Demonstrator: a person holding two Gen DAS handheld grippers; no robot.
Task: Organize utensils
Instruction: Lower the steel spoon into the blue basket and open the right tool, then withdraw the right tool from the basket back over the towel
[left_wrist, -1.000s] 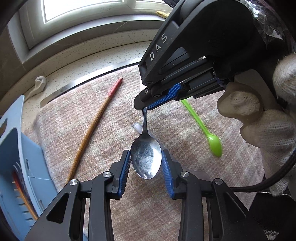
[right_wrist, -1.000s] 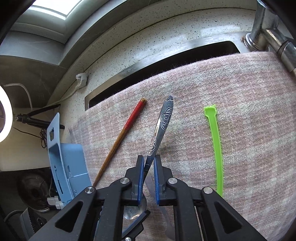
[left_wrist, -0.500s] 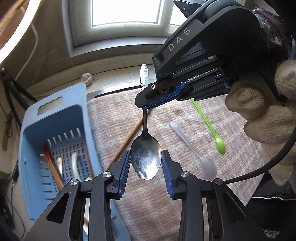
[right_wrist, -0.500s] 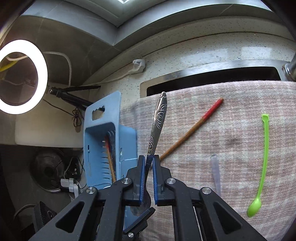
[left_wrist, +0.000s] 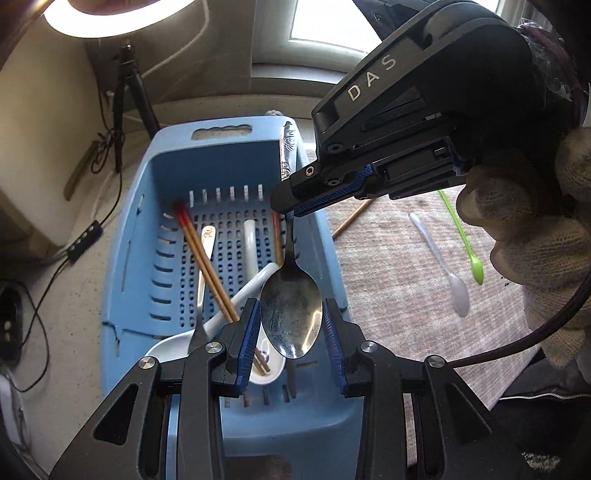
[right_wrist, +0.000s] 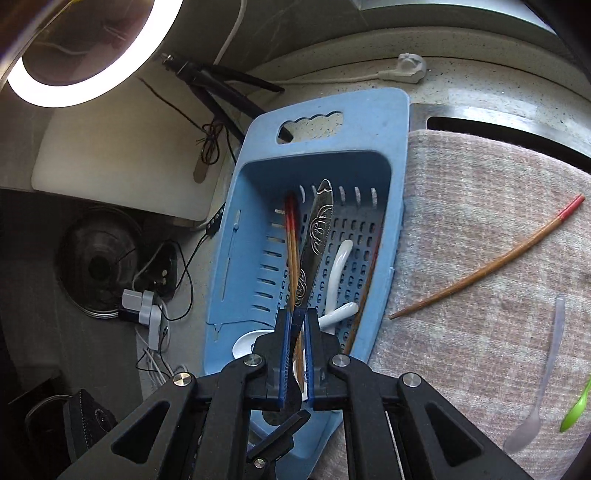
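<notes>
Left gripper (left_wrist: 291, 328) part open, flanking metal spoon (left_wrist: 290, 319) bowl, steadying. Right gripper (right_wrist: 296, 356) clamped on handle, carrying. Below toward 12 o'clock: blue basket (left_wrist: 125, 240), likely destination. At 3 o'clock, stray chopstick (right_wrist: 487, 267) waiting.

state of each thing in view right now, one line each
right tool: shut on metal spoon's handle
left tool: pads flank the spoon bowl, contact unclear
metal spoon: held above blue basket
blue basket: holds chopsticks, spoons
lone chopstick: lying on cloth
clear spoon: lying on cloth
green spoon: lying on cloth
</notes>
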